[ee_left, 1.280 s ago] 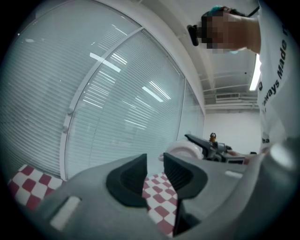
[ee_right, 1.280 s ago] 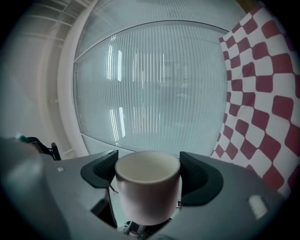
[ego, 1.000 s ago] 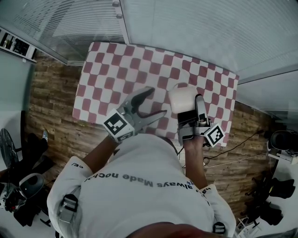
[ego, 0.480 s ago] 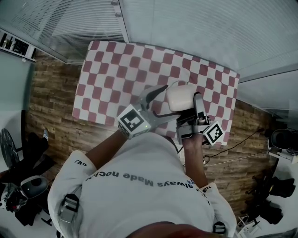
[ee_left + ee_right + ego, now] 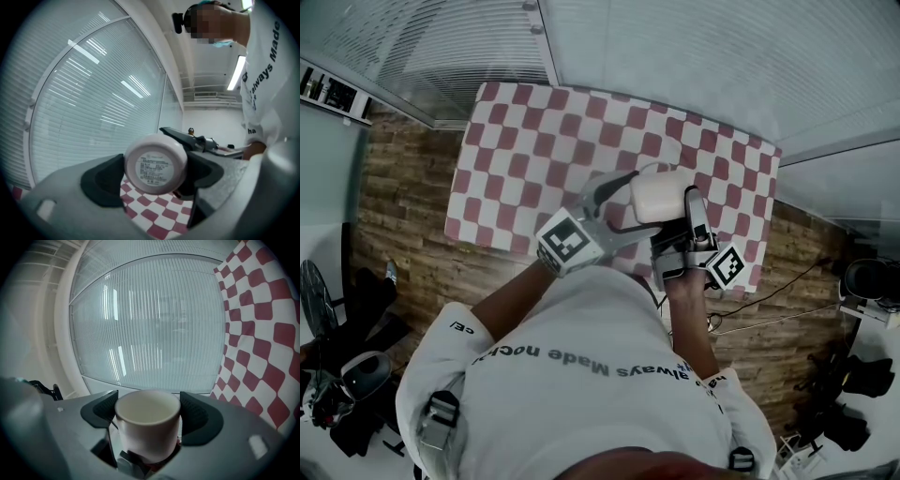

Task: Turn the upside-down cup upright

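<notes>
Cup (image 5: 661, 195) is in the air, lying on its side over the near right part of the checkered table (image 5: 525, 131). Right gripper (image 5: 147, 414) pinches the cup body, with pads tight on both sides. Only the right gripper view shows the open mouth and pale inside. Left gripper (image 5: 153, 177) points in from the left. Its jaws are spread either side of the base end and have just been closing slightly, cup between them, pads just beside it, no clear squeeze. Only the left gripper view shows the flat base and its printed label (image 5: 154, 168). Only the head view shows both grippers together at the cup.

"Always Made" on the shirt (image 5: 581, 394)
</notes>
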`<state>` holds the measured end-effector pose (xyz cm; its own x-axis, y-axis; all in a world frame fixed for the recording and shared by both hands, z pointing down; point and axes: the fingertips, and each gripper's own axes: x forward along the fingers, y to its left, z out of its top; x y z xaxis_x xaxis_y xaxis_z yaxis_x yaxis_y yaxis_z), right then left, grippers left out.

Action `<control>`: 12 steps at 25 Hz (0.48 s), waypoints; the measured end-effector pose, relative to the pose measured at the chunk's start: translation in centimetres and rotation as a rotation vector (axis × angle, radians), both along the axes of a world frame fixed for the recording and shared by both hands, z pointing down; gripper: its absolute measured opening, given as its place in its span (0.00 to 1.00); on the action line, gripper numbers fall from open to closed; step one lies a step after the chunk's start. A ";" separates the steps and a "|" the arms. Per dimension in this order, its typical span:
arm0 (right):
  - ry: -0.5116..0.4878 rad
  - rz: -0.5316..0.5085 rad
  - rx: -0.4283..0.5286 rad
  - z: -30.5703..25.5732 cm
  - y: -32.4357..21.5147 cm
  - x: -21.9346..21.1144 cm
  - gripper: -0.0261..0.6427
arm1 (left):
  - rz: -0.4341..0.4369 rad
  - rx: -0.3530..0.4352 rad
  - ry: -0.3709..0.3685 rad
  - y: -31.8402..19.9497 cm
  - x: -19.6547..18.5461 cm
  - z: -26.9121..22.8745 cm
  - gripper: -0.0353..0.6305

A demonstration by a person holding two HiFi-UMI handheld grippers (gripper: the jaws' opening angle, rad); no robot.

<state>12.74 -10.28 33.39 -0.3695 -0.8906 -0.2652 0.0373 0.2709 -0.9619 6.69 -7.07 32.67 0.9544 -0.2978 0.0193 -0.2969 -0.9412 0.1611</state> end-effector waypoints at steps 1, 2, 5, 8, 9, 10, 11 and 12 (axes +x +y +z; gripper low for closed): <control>-0.001 -0.005 0.003 0.1 0.0 -0.1 0.65 | 0.002 0.003 0.000 0.0 0.0 0.0 0.68; -0.003 -0.009 0.006 0.1 0.0 -0.1 0.65 | 0.003 0.007 0.001 0.0 -0.1 -0.1 0.68; -0.027 -0.016 0.015 0.1 0.0 -0.4 0.64 | 0.004 0.030 0.011 -0.1 -0.4 -0.3 0.68; -0.036 -0.032 0.028 -0.1 0.1 -0.7 0.64 | -0.001 0.021 0.040 -0.1 -0.8 -0.6 0.67; -0.033 -0.039 0.034 -0.1 0.1 -0.8 0.64 | -0.004 0.007 0.056 -0.2 -0.9 -0.8 0.67; -0.031 -0.047 0.038 -0.2 0.1 -1.0 0.64 | -0.008 -0.011 0.075 -0.3 -1.1 -1.0 0.67; -0.031 -0.054 0.041 -0.3 0.0 -1.1 0.65 | -0.013 -0.024 0.091 -0.5 -1.2 -1.1 0.67; -0.031 -0.061 0.044 -0.3 0.0 -1.3 0.66 | -0.015 -0.031 0.100 -0.6 -1.3 -1.2 0.67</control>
<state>11.48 -10.25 33.08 -0.4140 -0.8536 -0.3161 0.0849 0.3095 -0.9471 5.38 -7.71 31.49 0.9475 -0.3128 -0.0669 -0.2919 -0.9310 0.2193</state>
